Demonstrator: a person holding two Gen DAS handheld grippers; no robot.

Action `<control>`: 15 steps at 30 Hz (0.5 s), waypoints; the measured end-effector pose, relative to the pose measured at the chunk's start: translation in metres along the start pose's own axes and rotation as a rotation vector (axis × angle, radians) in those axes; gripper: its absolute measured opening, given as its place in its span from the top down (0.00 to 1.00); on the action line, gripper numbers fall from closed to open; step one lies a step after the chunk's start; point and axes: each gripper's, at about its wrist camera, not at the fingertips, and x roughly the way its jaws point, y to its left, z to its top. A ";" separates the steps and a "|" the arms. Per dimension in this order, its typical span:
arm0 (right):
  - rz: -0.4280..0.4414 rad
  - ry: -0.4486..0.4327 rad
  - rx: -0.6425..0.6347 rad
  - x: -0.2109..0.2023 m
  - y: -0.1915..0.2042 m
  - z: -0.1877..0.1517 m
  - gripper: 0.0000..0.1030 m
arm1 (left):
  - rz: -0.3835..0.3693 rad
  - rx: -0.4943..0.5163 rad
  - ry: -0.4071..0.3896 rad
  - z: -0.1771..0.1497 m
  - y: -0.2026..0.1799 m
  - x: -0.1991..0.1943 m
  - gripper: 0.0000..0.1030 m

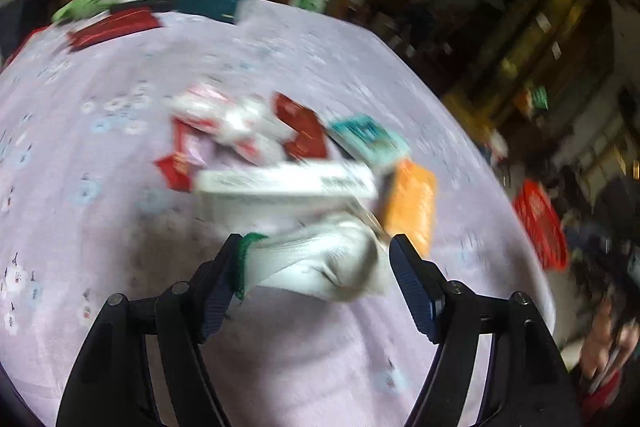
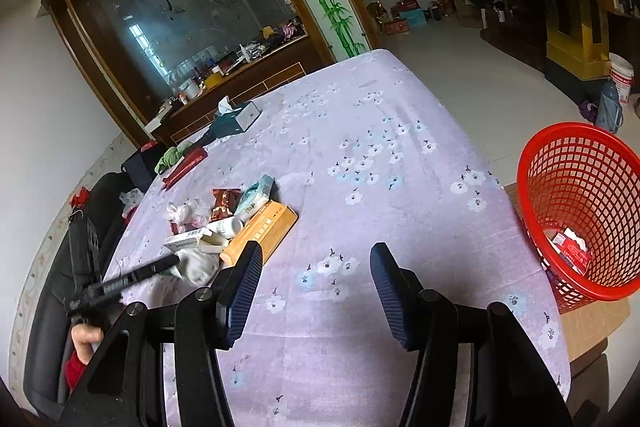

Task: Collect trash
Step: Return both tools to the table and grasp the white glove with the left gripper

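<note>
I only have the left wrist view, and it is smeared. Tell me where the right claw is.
Observer: The right claw is open and empty. It is over bare tablecloth, just right of the orange box.
Operator: Now report what is in the red basket.
Observer: The red basket stands past the table's right edge on a lower brown board. A red-and-white packet lies at its bottom.
</note>
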 end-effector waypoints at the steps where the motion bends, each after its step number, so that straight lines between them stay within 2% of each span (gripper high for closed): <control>1: 0.001 0.003 -0.002 0.002 0.001 0.000 0.42 | -0.022 0.053 0.019 -0.006 -0.013 -0.001 0.29; 3: 0.004 0.006 -0.005 0.004 0.003 0.000 0.42 | -0.055 0.124 0.031 -0.015 -0.031 -0.007 0.29; 5: 0.003 0.010 -0.009 0.006 0.004 0.000 0.41 | -0.026 0.163 0.022 -0.019 -0.039 -0.013 0.28; 8: 0.006 0.015 -0.007 0.011 0.006 0.000 0.41 | 0.011 0.142 -0.004 -0.015 -0.037 -0.014 0.19; 9: 0.008 0.019 -0.007 0.013 0.007 0.000 0.41 | 0.049 0.131 -0.007 -0.012 -0.036 -0.011 0.18; 15: 0.016 0.037 -0.022 0.024 0.017 -0.002 0.41 | 0.113 0.142 0.047 -0.003 -0.040 0.024 0.17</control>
